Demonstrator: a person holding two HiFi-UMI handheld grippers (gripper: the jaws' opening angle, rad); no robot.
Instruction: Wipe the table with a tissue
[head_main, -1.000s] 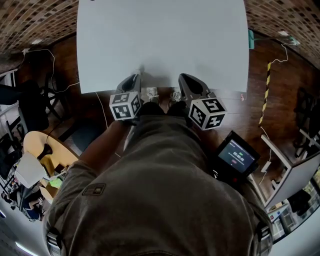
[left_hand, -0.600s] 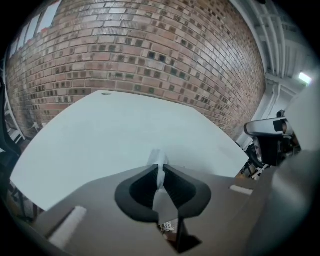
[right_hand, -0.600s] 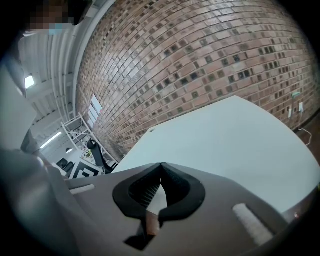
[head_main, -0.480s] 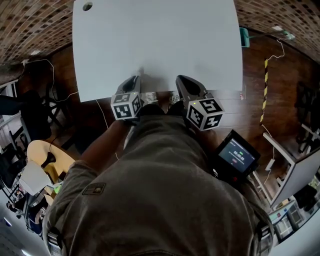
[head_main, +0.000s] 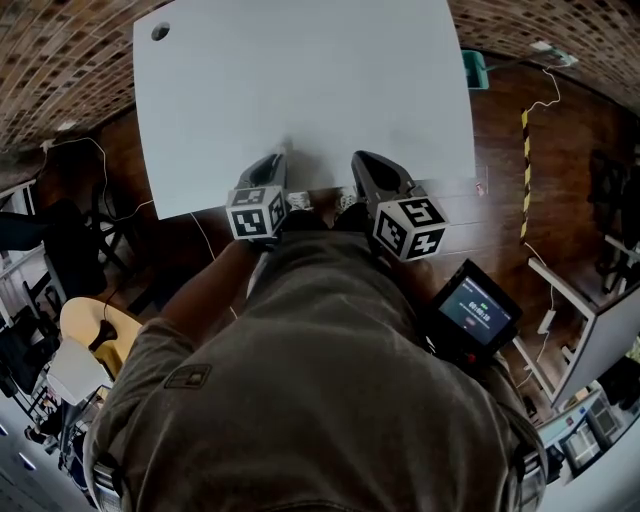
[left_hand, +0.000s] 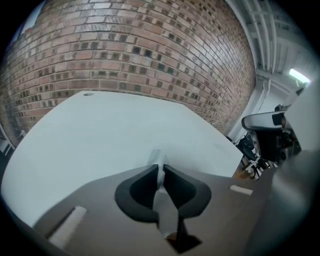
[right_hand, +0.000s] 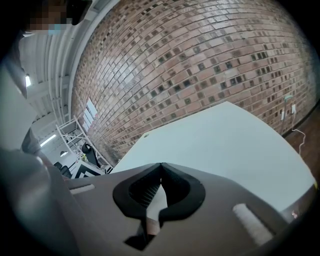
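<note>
The white table (head_main: 300, 80) fills the top of the head view. Both grippers sit side by side at its near edge. My left gripper (head_main: 281, 155) is shut on a white tissue (left_hand: 157, 157). A small tuft of the tissue sticks out past the jaw tips and a strip runs back between the pads. In the left gripper view the left gripper (left_hand: 160, 167) points across the bare table (left_hand: 110, 125). My right gripper (head_main: 358, 158) is shut, with nothing showing beyond its tips. In the right gripper view the right gripper (right_hand: 161, 165) hangs over the table (right_hand: 225, 145).
A cable hole (head_main: 160, 32) lies at the table's far left corner. On the wooden floor stand a device with a lit screen (head_main: 473, 309), a teal object (head_main: 474, 68) and a yellow-black strip (head_main: 522, 150). A round wooden seat (head_main: 88, 328) is at the left. A brick wall (left_hand: 125, 55) is behind.
The head view has shifted, so the table's far left corner with its hole has come into view. Both grippers stay at the near edge, hardly moved.
</note>
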